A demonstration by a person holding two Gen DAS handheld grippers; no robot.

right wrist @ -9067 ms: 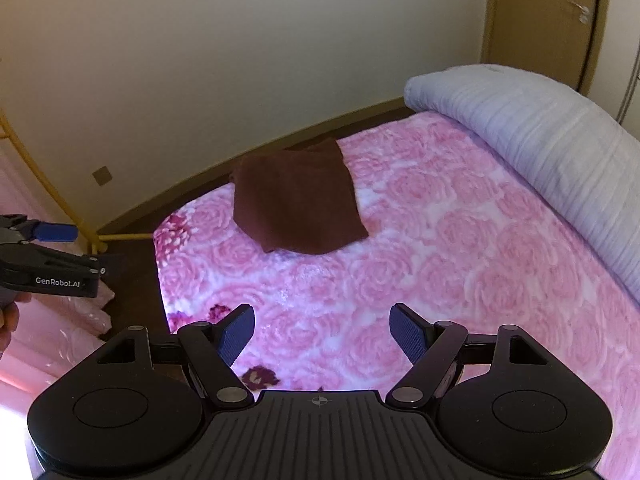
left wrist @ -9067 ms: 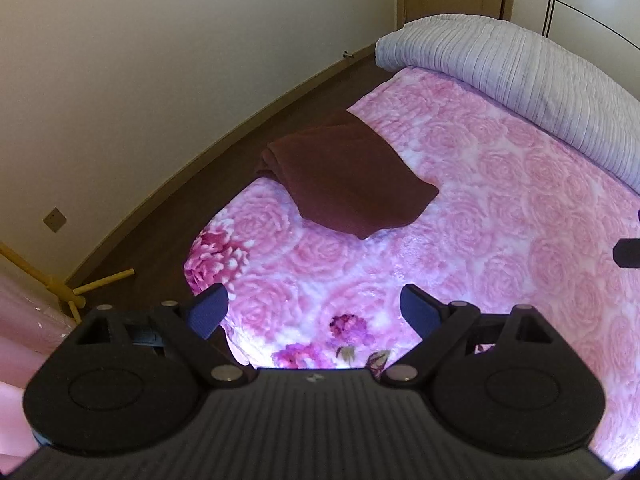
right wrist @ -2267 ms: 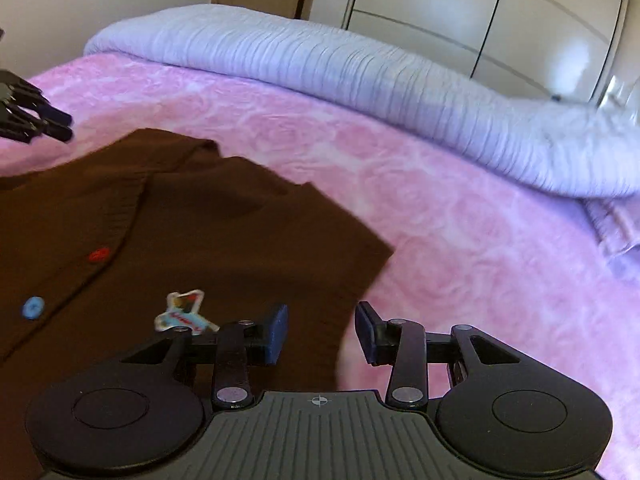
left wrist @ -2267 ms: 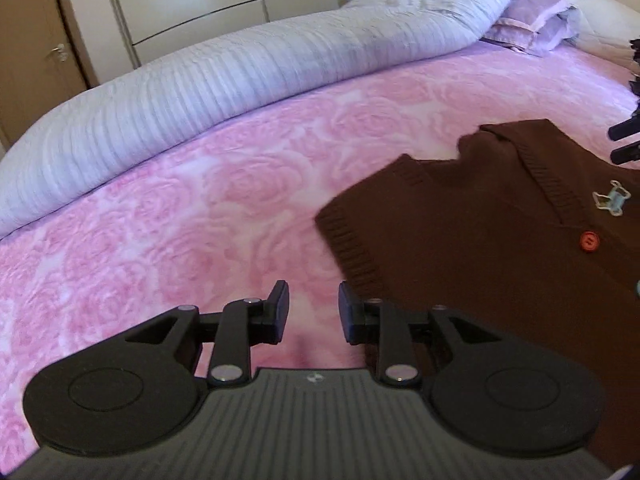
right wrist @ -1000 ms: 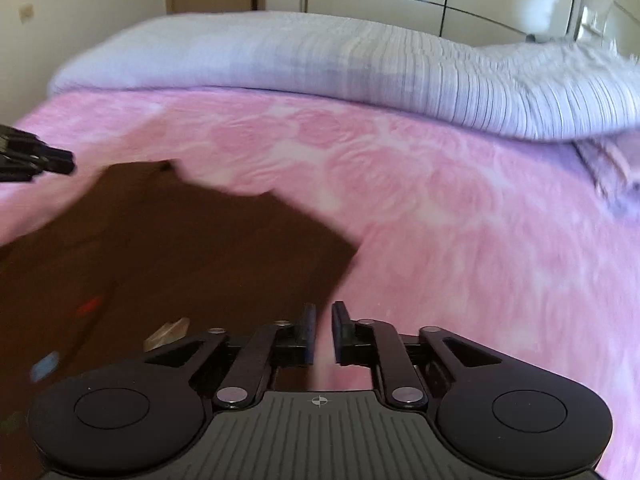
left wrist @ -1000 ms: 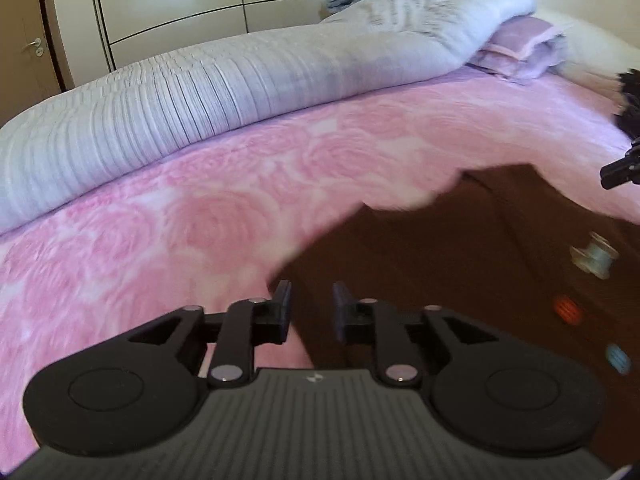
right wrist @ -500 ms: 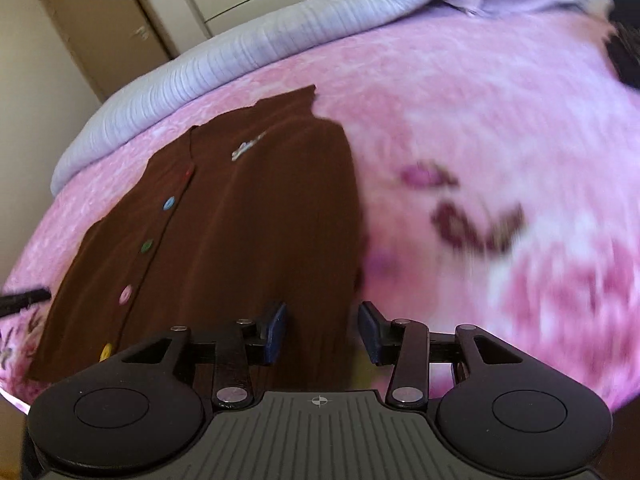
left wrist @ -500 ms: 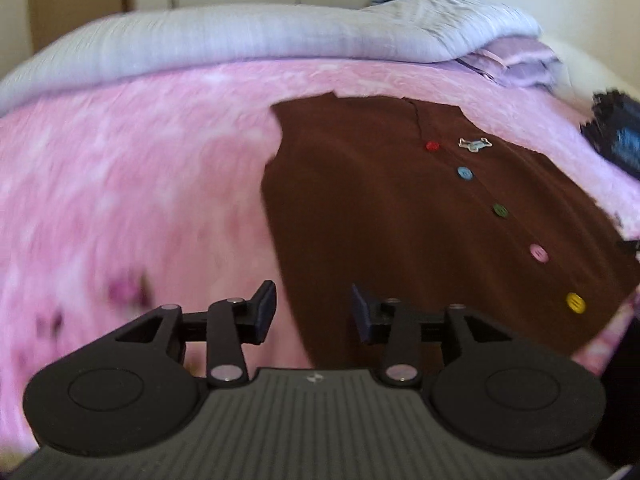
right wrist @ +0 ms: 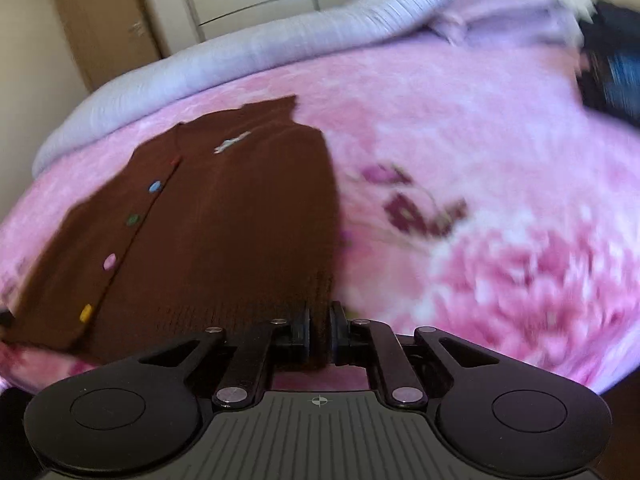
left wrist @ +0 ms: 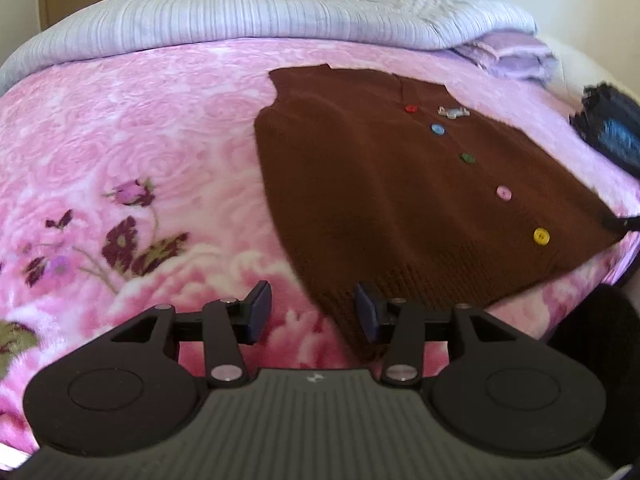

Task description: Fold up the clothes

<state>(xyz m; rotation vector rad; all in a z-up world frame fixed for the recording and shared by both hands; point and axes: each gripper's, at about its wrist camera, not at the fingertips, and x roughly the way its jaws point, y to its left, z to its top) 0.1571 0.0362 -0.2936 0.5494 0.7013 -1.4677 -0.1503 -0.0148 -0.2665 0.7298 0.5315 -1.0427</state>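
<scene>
A brown knitted vest (left wrist: 384, 184) with coloured buttons lies spread flat on the pink rose blanket, collar away from me. My left gripper (left wrist: 314, 312) is open at the hem's left corner, with the corner lying between its fingers. In the right wrist view the vest (right wrist: 224, 224) lies to the left, and my right gripper (right wrist: 319, 334) is shut on the hem's right corner.
A pink rose blanket (left wrist: 132, 140) covers the bed. A rolled grey-lilac duvet (left wrist: 248, 16) lies along the far side, with lilac pillows (left wrist: 508, 54) at the right. A dark bundle (left wrist: 608, 136) sits at the right edge. Wardrobe doors and a door stand behind.
Both grippers have dropped from the shoulders to the hem at the near bed edge. The right gripper has shut on the hem's right corner. The left gripper has opened wider at the left corner.
</scene>
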